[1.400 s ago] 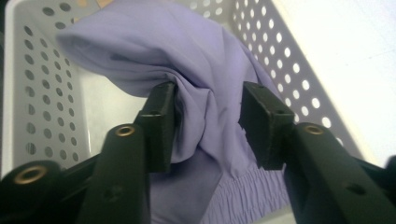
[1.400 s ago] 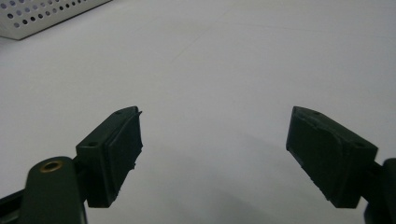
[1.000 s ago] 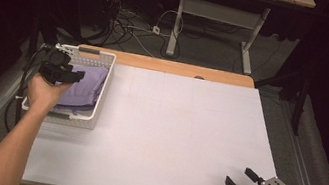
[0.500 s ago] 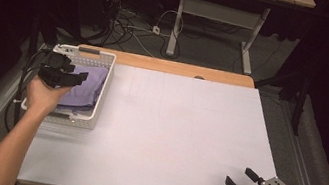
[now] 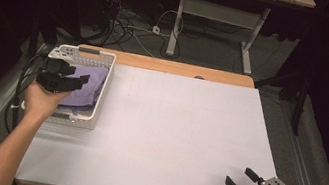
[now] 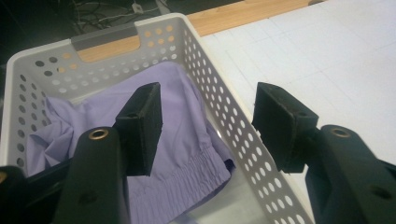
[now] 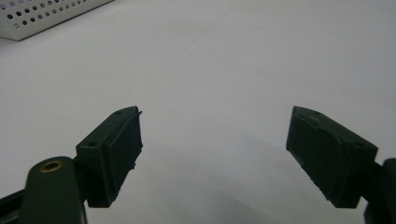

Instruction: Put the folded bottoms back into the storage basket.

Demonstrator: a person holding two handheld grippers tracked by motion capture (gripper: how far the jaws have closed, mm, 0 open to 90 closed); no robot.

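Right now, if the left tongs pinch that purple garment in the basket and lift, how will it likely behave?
The purple garment lies crumpled with folds and a gathered elastic band, so it is probably floppy and would drape and hang. It looks like thin fabric, likely light for its bulk. It fills much of the white basket, so trailing cloth may drag over the rim. The left tongs are open above it.

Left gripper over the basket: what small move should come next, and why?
Probably lower the left gripper onto the purple cloth in the white basket and close. Its jaws stand open above the cloth, gripping nothing, while the right gripper rests open at the table's near corner.
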